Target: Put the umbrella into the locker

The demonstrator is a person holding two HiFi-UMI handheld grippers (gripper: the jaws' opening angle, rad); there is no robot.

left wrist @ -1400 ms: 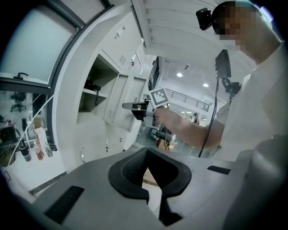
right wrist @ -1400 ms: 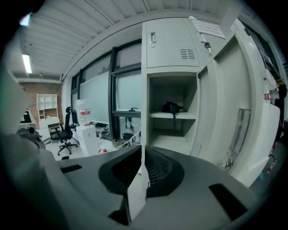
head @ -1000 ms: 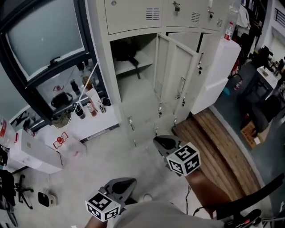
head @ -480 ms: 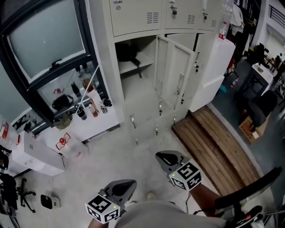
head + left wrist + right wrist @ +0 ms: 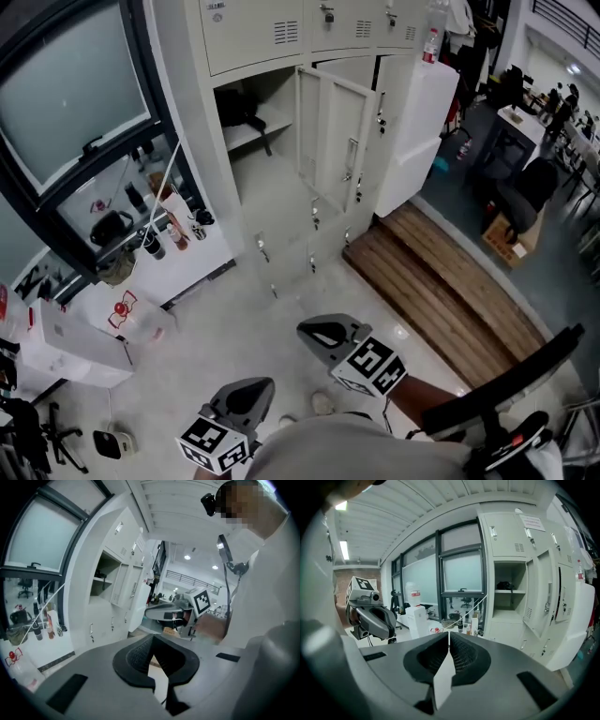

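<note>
A black folded umbrella (image 5: 239, 111) lies on the shelf of the open locker (image 5: 267, 187), whose door (image 5: 333, 131) stands swung out to the right. It also shows in the right gripper view as a dark umbrella (image 5: 505, 586) on the shelf. Both grippers hang low over the floor, well back from the locker. My left gripper (image 5: 246, 398) is shut and holds nothing; its jaws meet at the tip (image 5: 152, 637). My right gripper (image 5: 323, 336) is shut too, with nothing between its pads (image 5: 448, 634).
A low white ledge (image 5: 187, 258) with bottles stands under the window, left of the locker. A white box (image 5: 66, 337) sits on the floor at the left. A wooden platform (image 5: 441, 300) and a white cabinet (image 5: 412, 131) lie to the right. A black chair arm (image 5: 511, 380) crosses the lower right.
The view has drawn back from the locker, which now looks smaller and farther. Both grippers have come back with it, the right one sliding left and down in the picture.
</note>
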